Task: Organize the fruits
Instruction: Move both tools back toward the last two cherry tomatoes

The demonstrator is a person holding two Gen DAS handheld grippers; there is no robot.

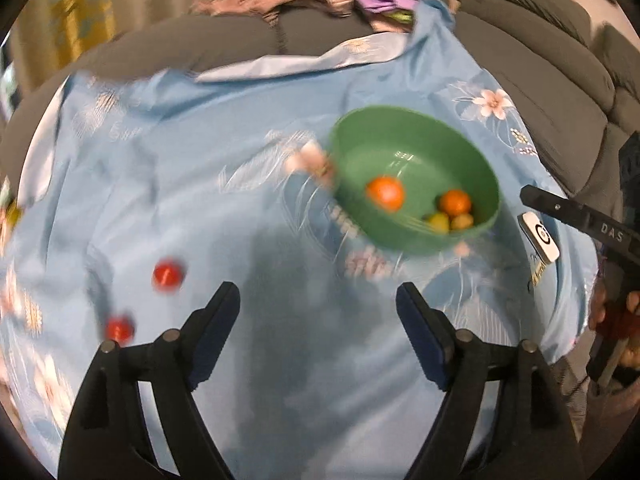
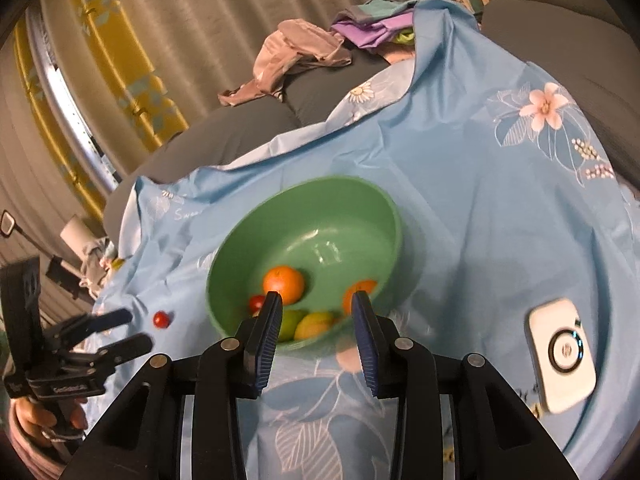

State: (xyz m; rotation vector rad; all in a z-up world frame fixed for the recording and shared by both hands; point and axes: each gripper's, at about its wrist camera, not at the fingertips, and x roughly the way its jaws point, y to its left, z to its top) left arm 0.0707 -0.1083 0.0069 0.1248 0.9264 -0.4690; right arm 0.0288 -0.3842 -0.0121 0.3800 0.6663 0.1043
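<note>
While most fruits sat in the green bowl point(image 2: 316, 208), two red ones point(image 1: 168, 274) lay outside; left fingers point(image 1: 318, 304) gaped empty; right fingers point(image 2: 316, 312) stood slightly apart, empty.

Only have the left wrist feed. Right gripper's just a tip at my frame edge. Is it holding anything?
Observer: No. The right gripper has its jaws slightly apart with nothing between them, just over the near rim of the green bowl.
Operator: Anything in the bowl besides the oranges and the yellow-green fruit?
Observer: Yes, a small red fruit sits by the near wall. It is hidden from your view.
Operator: How does my left gripper look from there?
Observer: The left gripper has its fingertips just short of a red fruit on the cloth, beside it, not around it.
</note>
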